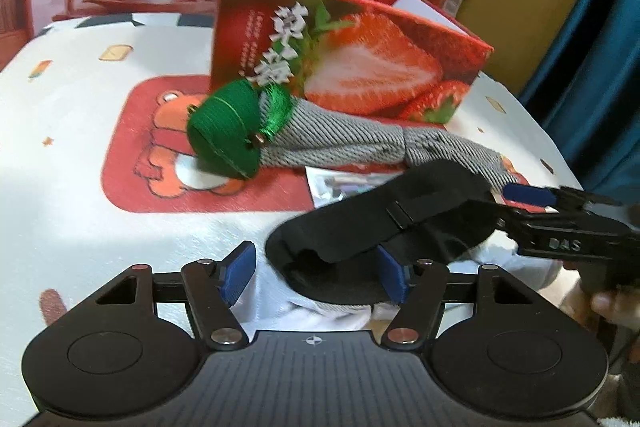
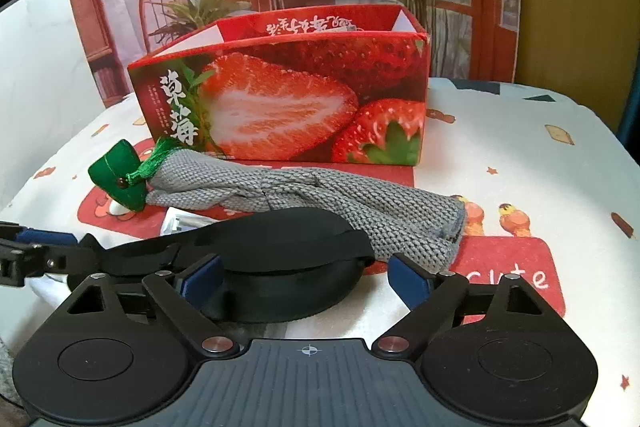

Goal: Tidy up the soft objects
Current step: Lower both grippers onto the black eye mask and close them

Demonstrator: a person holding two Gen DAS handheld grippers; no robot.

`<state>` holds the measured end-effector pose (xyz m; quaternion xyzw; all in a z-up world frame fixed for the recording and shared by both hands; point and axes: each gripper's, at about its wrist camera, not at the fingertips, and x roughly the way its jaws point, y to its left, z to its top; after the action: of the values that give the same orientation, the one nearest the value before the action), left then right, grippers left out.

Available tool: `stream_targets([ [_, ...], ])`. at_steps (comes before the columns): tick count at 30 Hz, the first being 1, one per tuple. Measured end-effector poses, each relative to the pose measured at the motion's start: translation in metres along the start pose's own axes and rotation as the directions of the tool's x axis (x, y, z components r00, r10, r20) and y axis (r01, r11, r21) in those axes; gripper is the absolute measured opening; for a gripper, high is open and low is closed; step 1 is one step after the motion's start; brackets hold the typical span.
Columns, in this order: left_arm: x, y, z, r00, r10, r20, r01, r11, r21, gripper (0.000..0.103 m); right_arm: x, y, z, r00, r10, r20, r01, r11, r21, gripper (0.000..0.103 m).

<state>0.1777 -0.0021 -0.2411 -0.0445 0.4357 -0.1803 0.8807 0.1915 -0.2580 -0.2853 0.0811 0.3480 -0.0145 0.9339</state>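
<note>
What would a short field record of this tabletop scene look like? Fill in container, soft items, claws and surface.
container: open strawberry box, upright at the back
soft items: grey knitted cloth in front of the box; green pouch at its left end; black eye mask nearest
claws: left claw and right claw open around opposite ends of the mask
surface: cartoon-print tablecloth

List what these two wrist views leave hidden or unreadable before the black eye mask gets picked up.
- Strawberry box contents: both views, hidden by its front wall.
- Silvery packet: both views, mostly covered by the eye mask and grey knit pouch.
- Eye mask's near edge: right wrist view, hidden behind the right hand-held gripper.
- Left hand-held gripper: whether its pads touch the mask is unclear.
</note>
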Motion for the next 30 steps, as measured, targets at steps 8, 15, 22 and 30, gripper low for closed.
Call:
stream_targets([
  [8, 0.015, 0.002, -0.001, 0.999, 0.024, -0.025, -0.024, 1.000, -0.012, 0.063, 0.016, -0.002, -0.005, 0.999, 0.036, -0.039, -0.035, 0.999, 0.019, 0.078],
  [15, 0.023, 0.007, 0.001, 0.997, 0.083, 0.002, -0.083, 0.997, -0.001, 0.035, 0.018, -0.008, -0.005, 0.997, 0.064, -0.046, -0.062, 0.997, 0.054, 0.078],
  [22, 0.024, 0.006, 0.001, 0.996, 0.090, 0.016, -0.090, 0.996, 0.014, 0.034, 0.025, -0.015, 0.006, 0.995, 0.089, -0.037, -0.086, 0.992, 0.089, 0.078],
  [30, 0.018, 0.015, 0.003, 0.988, 0.147, 0.049, -0.146, 0.989, -0.029, 0.019, 0.018, -0.012, 0.010, 0.996, 0.090, -0.016, -0.088, 0.993, 0.076, 0.031],
])
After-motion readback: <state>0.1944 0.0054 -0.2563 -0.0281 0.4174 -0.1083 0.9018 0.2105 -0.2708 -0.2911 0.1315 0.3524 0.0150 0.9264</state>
